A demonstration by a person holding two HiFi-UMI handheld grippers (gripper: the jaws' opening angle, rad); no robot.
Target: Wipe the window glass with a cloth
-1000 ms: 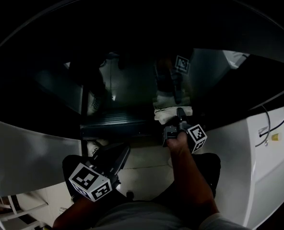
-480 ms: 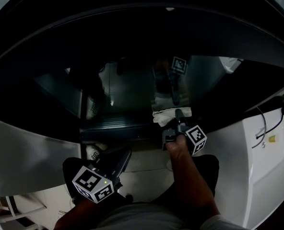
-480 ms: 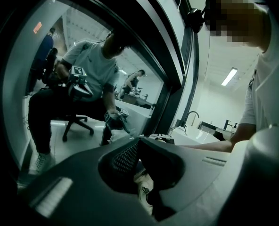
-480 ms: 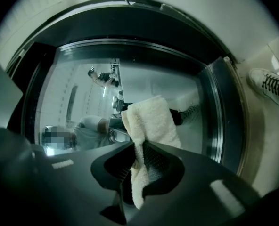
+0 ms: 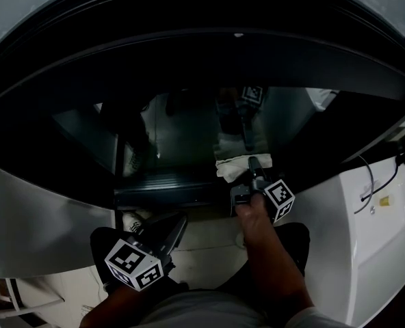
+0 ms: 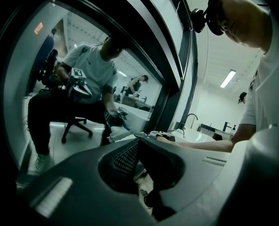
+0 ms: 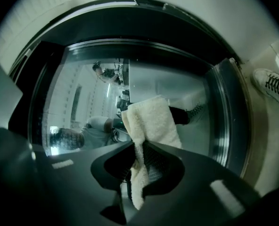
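Observation:
The window glass [image 5: 189, 125] is dark and mirrors the room and the person. A white fluffy cloth [image 5: 238, 164] lies against its lower part, just above the sill. My right gripper [image 5: 252, 171] is shut on the cloth and holds it to the pane. In the right gripper view the cloth [image 7: 151, 124] spreads upward from between the jaws of the right gripper [image 7: 138, 149], flat on the glass [image 7: 92, 98]. My left gripper [image 5: 170, 225] hangs low by the person's lap, away from the glass. Its jaws meet with nothing between them in the left gripper view [image 6: 140, 138].
A dark sill and frame [image 5: 165, 183] run below the pane. A white panel with cables [image 5: 367, 190] stands to the right, and a grey panel [image 5: 38, 217] to the left. A shoe [image 5: 129, 219] rests on the tiled floor [image 5: 202, 241]. A faucet [image 6: 191, 119] shows far right.
The head view has tilted so the frame sits lower in the picture. The right gripper and cloth have drifted slightly left on the glass. The left gripper has hardly moved.

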